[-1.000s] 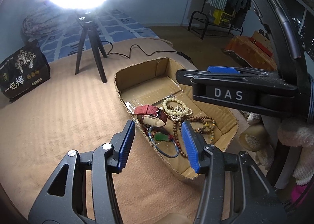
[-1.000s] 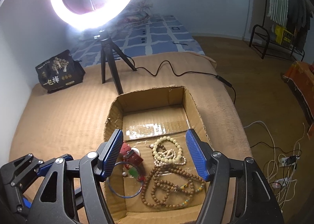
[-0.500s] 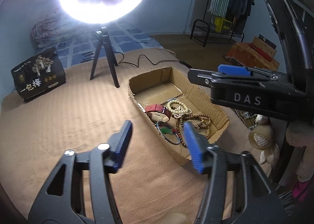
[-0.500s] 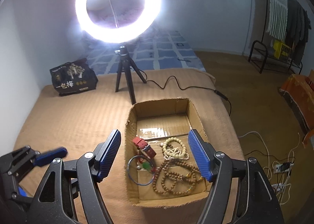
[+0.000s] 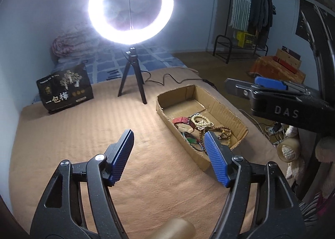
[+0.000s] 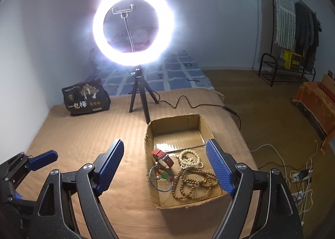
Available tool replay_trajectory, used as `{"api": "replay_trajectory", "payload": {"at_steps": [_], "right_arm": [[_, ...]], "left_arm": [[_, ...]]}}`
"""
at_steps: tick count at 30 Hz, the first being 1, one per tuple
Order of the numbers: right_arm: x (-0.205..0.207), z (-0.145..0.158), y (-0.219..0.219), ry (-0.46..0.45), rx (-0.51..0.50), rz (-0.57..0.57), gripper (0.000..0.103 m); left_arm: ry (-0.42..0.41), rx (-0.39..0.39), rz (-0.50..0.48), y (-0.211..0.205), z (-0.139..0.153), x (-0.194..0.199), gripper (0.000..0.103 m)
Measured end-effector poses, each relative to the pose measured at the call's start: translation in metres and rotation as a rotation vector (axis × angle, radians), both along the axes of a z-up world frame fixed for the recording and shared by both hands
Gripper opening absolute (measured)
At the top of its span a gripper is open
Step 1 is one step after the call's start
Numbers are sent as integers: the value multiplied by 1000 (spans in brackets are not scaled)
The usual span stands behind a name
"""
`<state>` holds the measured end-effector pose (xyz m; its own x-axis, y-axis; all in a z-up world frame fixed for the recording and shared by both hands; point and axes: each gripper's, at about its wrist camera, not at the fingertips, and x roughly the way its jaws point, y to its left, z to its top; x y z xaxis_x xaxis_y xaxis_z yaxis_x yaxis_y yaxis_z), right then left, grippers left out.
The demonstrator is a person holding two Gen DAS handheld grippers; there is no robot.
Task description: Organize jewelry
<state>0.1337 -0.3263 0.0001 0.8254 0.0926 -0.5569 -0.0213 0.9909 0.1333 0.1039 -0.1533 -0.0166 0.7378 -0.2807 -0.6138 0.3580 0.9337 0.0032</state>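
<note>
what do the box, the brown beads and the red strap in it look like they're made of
Box: corrugated cardboard, matte brown, ragged cut rim.
Brown beads: probably wood, dull round beads; could be seeds.
Red strap: looks like leather or imitation, slight sheen, metal buckle.

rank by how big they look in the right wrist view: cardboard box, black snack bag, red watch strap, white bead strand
1. cardboard box
2. black snack bag, though it sits farther back, so this is apparent size only
3. white bead strand and red watch strap look about alike; not ranked

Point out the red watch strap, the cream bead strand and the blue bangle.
red watch strap (image 6: 160,153), right wrist view, strap's middle
cream bead strand (image 6: 189,160), right wrist view, coiled beads
blue bangle (image 6: 151,180), right wrist view, left rim
</note>
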Motion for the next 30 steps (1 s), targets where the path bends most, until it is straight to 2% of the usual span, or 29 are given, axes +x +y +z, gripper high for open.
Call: {"api": "replay_trajectory", "payload": {"at_steps": [3, 4, 6, 10, 16, 18, 30], "right_arm": [[-2, -4, 0, -1, -3, -1, 81], [-2, -5, 0, 1, -11, -1, 81], [-1, -6, -2, 4, -23, -9, 81], [-3, -3, -8, -6, -4, -35, 81], [-7, -1, -6, -23, -41, -45, 81], [-8, -2, -5, -24, -49, -46, 81], [-12, -4, -12, -22, -75, -68, 82]], "left_arm": [[-19, 9, 6, 1, 5, -3, 75], [-33, 12, 11, 2, 7, -5, 85], [-68, 8, 18, 2, 11, -8, 96], [-107, 25, 25, -1, 13, -12, 97], [-86, 64, 39, -5, 7, -11, 98], [-89, 76, 51, -6, 6, -12, 103], [-86, 114, 50, -6, -1, -19, 103]]}}
